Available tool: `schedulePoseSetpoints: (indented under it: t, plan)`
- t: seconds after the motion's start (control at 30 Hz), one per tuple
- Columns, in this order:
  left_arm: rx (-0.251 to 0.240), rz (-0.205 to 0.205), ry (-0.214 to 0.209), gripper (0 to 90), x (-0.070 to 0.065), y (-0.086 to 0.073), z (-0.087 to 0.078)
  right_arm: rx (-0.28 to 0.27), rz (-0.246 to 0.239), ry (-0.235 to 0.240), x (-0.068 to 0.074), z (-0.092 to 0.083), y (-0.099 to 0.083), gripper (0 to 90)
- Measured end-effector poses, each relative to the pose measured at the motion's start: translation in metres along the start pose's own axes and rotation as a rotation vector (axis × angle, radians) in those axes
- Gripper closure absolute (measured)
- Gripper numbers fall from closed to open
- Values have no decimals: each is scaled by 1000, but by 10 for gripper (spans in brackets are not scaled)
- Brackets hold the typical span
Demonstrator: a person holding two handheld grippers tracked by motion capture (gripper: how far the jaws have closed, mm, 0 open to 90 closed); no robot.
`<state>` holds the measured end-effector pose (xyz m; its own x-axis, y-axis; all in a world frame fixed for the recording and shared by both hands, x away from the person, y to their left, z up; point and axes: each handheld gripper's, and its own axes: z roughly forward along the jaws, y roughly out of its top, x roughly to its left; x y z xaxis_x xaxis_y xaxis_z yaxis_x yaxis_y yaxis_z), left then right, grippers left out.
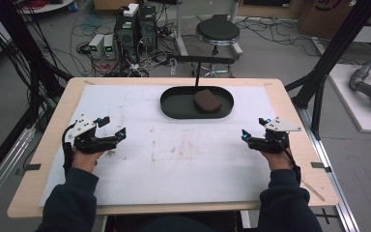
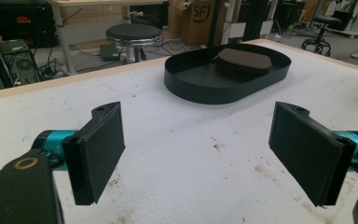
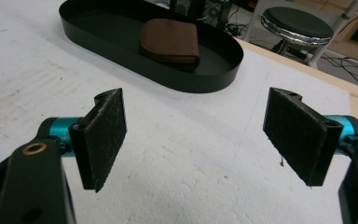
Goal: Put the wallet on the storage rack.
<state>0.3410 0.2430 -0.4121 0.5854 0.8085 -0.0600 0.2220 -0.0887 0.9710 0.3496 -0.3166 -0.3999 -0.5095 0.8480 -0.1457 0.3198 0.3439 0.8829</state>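
Looking down from the high view, you hold the left hand-held gripper [image 1: 117, 126] near the left edge of the worktop [image 1: 125, 169] and the right hand-held gripper [image 1: 253, 128] near the right edge, both with jaws spread wide and nothing between them. The brown pad [image 1: 207, 100] lies in the black tray [image 1: 174, 108] at the middle of the far edge, toward the tray's right end, well apart from both grippers. The tray's rim is a likely snag: come in low and a jaw may catch the wall and shove the tray toward the far edge.

Through the left gripper view, your jaws stand wide over bare, stained white cover. The tray [image 2: 200, 88] sits ahead, and its far wall cuts off part of the pad [image 2: 242, 60], so you cannot judge its thickness there.

Through the right gripper view, the jaws are likewise wide and empty. The pad [image 3: 170, 42] looks folded or layered, with one straight edge facing you; whether it is soft or stiff is hard to tell. If soft, a pinch at one corner could let it droop or slip.
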Motion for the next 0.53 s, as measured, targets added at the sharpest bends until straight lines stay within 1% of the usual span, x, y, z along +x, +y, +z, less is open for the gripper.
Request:
schedulePoseSetpoints:
  t: [0.17,0.3,0.47,0.53]
  plan:
    - [-3,5,-5,180,0,0,0,9,-4,1,1,1,-1,217]
    - [0,0,-3,180,0,0,0,18,-7,3,2,2,-2,217]
    - [4,4,-2,180,1,-1,2,19,1,4,1,4,-3,217]
    - [5,0,-1,181,1,-1,2,19,0,4,1,4,-3,217]
